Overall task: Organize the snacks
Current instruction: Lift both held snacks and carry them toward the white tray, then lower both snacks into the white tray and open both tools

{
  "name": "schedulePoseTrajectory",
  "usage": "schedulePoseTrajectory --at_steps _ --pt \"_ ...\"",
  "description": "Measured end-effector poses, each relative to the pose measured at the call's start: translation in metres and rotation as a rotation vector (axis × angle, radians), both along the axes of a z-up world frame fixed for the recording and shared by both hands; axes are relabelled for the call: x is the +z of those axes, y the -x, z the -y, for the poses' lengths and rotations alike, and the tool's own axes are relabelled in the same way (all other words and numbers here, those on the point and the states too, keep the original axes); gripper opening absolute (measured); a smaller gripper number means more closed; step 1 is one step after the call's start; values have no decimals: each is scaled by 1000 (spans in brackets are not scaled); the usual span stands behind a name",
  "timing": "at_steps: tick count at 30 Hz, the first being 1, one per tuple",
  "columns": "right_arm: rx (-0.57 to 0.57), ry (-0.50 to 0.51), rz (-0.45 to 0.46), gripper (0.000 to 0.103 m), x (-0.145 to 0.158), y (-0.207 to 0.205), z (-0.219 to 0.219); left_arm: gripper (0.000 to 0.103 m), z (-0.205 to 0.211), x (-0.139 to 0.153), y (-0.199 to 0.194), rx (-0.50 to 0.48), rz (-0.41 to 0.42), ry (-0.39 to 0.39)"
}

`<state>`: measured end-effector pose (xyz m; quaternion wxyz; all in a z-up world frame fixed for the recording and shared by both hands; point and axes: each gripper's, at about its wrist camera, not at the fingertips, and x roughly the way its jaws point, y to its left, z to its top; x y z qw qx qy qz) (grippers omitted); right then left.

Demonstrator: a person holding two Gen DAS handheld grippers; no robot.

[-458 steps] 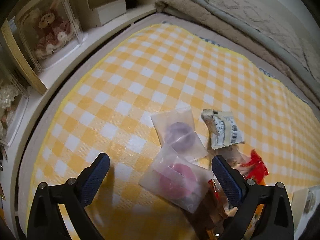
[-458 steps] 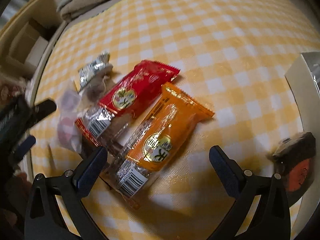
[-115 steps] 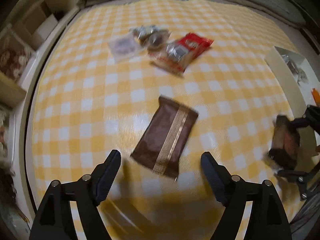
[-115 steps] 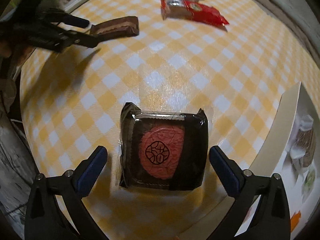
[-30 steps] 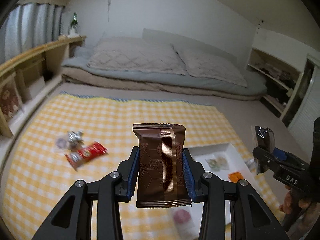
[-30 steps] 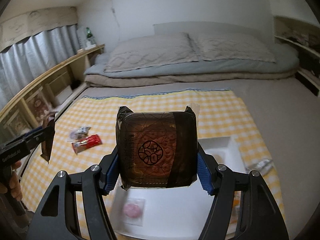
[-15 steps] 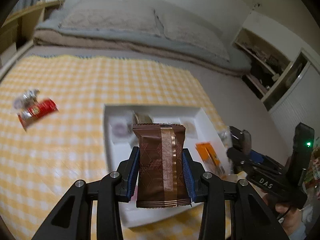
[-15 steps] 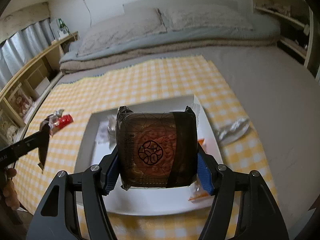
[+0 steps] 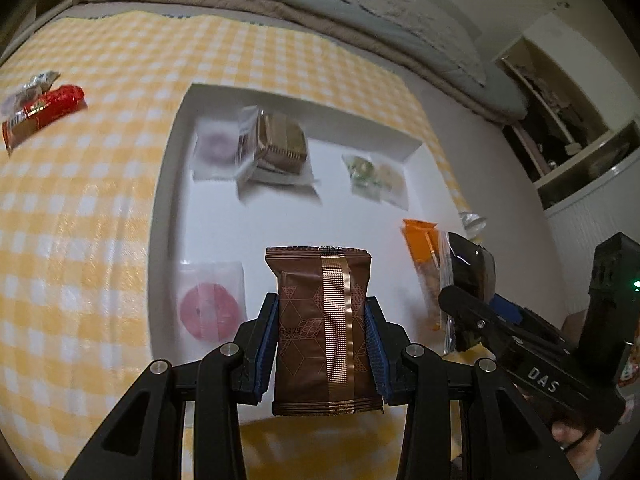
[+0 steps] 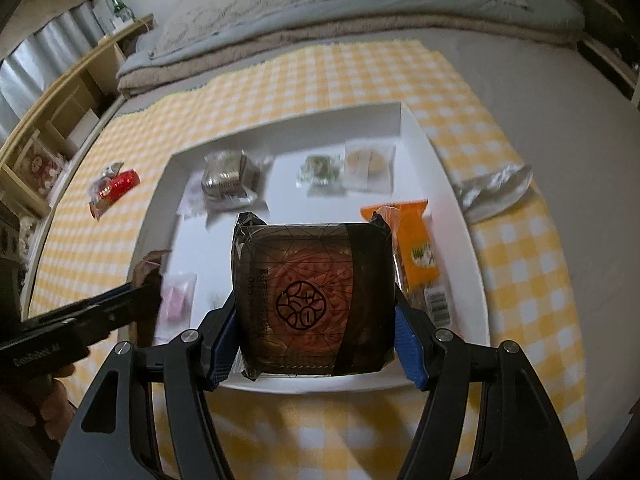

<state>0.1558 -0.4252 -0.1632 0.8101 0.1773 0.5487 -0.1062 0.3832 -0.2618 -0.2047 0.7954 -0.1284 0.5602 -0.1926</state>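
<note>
Bedroom floor, covered by a yellow-and-white checked mat (image 9: 100, 208); grey bedding (image 10: 360, 4) along the top of both frames, wooden shelving (image 10: 60, 112) at the upper left of the right wrist view. White tray (image 9: 160, 208) lies on the mat, centre of both views. Tray contents: pink round sweet in a clear pouch (image 9: 210, 300), lower left; a paler round sweet (image 9: 216, 148), upper left, touching a gold-brown wrapped cake (image 9: 280, 146); a green-speckled packet (image 10: 320, 174) just beside a pale wafer packet (image 10: 370, 166), upper right; orange packet (image 10: 416, 248) along the right edge. Off the tray: red packet (image 9: 44, 110) with a silver wrapper at the far left on the mat; a silver wrapper (image 10: 496, 190) just outside the tray's right wall. Left gripper (image 9: 322, 344): jaws narrow, clamped on an upright brown packet with a gold stripe (image 9: 324, 328), above the tray's near edge. Right gripper (image 10: 314, 340): jaws moderately wide, clamped on a square dark-wrapped cake with a red centre (image 10: 312, 296), above the tray's lower middle.
</note>
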Motion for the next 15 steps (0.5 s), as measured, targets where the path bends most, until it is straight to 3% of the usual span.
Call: schedulePoseTrajectory --at_steps 6,14,15 --pt "3 -50 -42 67 -16 1 2 40 11 -20 -4 18 6 -28" --pt "43 -46 -112 68 -31 -5 -6 40 13 -36 -4 32 -55 -28" --pt "46 -43 -118 68 -33 -6 -6 44 13 -37 -4 39 -61 -30"
